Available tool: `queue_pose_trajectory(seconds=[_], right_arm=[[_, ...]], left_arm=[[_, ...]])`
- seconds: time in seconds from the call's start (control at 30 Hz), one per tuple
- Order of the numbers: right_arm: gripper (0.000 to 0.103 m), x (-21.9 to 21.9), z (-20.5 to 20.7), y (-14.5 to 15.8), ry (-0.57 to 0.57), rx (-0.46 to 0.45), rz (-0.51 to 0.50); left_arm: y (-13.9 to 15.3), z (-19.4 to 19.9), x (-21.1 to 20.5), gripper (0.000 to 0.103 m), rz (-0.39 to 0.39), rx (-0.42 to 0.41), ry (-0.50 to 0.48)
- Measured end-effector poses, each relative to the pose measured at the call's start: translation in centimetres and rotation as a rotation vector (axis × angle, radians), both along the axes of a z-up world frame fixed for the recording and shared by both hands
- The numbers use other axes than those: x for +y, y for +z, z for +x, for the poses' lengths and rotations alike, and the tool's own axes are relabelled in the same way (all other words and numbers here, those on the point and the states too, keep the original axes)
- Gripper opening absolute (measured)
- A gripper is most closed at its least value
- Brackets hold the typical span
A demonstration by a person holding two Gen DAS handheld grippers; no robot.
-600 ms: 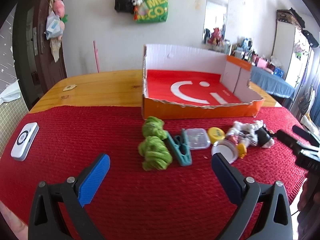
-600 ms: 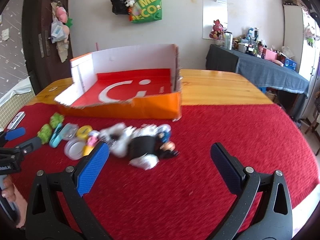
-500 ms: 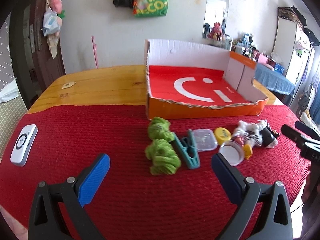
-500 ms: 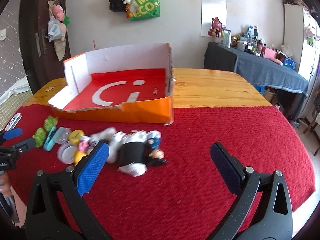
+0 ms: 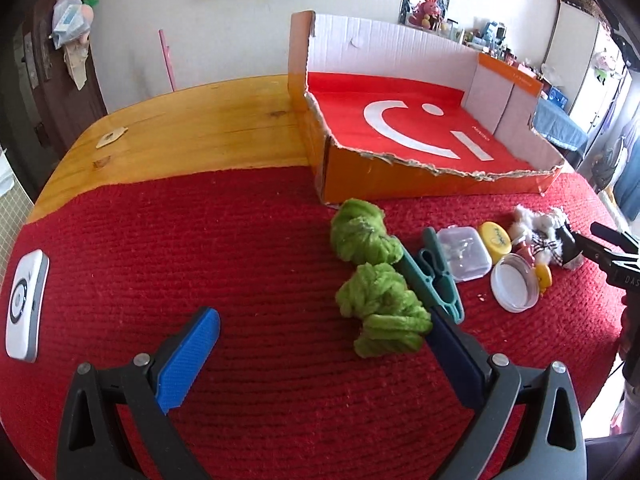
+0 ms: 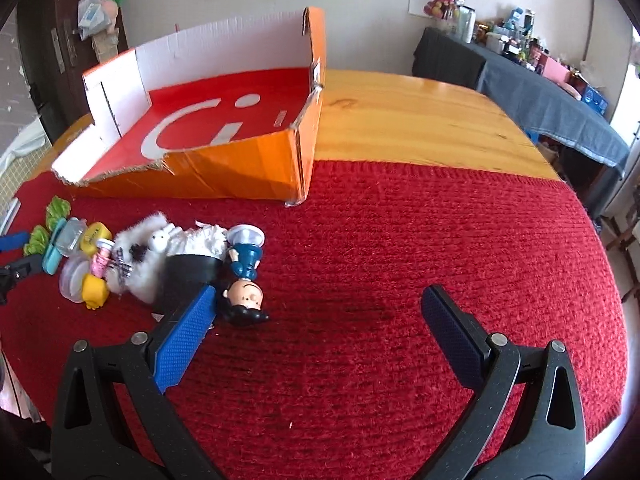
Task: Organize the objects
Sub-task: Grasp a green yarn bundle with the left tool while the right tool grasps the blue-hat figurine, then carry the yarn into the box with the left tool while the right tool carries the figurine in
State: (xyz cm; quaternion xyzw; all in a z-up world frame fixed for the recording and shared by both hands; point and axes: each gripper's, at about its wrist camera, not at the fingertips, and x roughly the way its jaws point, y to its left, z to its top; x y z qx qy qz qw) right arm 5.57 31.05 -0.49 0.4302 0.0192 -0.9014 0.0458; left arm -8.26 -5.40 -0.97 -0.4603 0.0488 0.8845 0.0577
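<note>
Both cameras have closed in on the clutter since the earlier frames. Left hand-held gripper [image 5: 320, 344] hangs low over the red mat [image 5: 160, 240] on the counter [image 5: 192, 120], jaws wide apart, its right pad just beside the green yarn bundle [image 5: 380, 312]. That bundle looks soft, light and squashy; pinching across its middle should hold. It runs lengthwise toward the orange box [image 5: 420, 180]. Right hand-held gripper [image 6: 316, 312] is also spread, empty, beside the doll figure [image 6: 244, 276], which lies head toward the camera and looks rigid and slippery.
</note>
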Motion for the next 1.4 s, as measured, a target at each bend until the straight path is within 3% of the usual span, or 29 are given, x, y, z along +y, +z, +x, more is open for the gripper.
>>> queue_pose_trajectory(seconds=[0.13, 0.3, 0.47, 0.5, 0.53, 0.6, 0.7, 0.83, 1.03, 1.4], right_arm=[[0.103, -0.1, -0.6, -0.6, 0.010, -0.025, 0.021], [0.101, -0.5, -0.8, -0.2, 0.023, -0.017, 0.062], [0.073, -1.6, -1.1, -0.1, 0.092, -0.014, 0.057], [0.063, -1.7, -1.2, -0.1, 0.104, -0.016, 0.036], [0.053, -1.6, -1.2, 0.0, 0.117, -0.014, 0.001], [0.049, -1.7, -1.2, -0.1, 0.126, -0.008, -0.014], [0.023, -1.9, -1.0, 0.0, 0.161, 0.002, -0.048], [0.020, -2.0, -0.6, 0.1, 0.167, 0.010, -0.073], [0.020, -1.8, 0.4, 1.3, 0.166, 0.052, -0.136], [0.020, -1.9, 1.0, 5.7, 0.183, 0.164, -0.184]], left_arm=[[-0.1, -0.5, 0.4, 0.103, -0.062, 0.000, -0.029], [-0.4, -0.7, 0.4, 0.099, -0.012, 0.002, -0.040], [-0.5, -0.7, 1.0, 0.086, 0.025, 0.029, -0.070], [-0.4, -0.7, 1.0, 0.083, 0.033, 0.036, -0.074], [-0.3, -0.6, 1.1, 0.076, 0.040, 0.047, -0.079], [-0.2, -0.5, 1.4, 0.067, 0.045, 0.065, -0.091], [-0.1, 0.0, 1.9, 0.045, 0.063, 0.092, -0.119], [-0.1, 0.6, 2.5, 0.038, 0.045, 0.126, -0.115], [1.5, 1.3, 2.4, 0.038, 0.085, 0.171, -0.112], [4.9, 1.6, 2.8, 0.038, 0.084, 0.275, -0.131]])
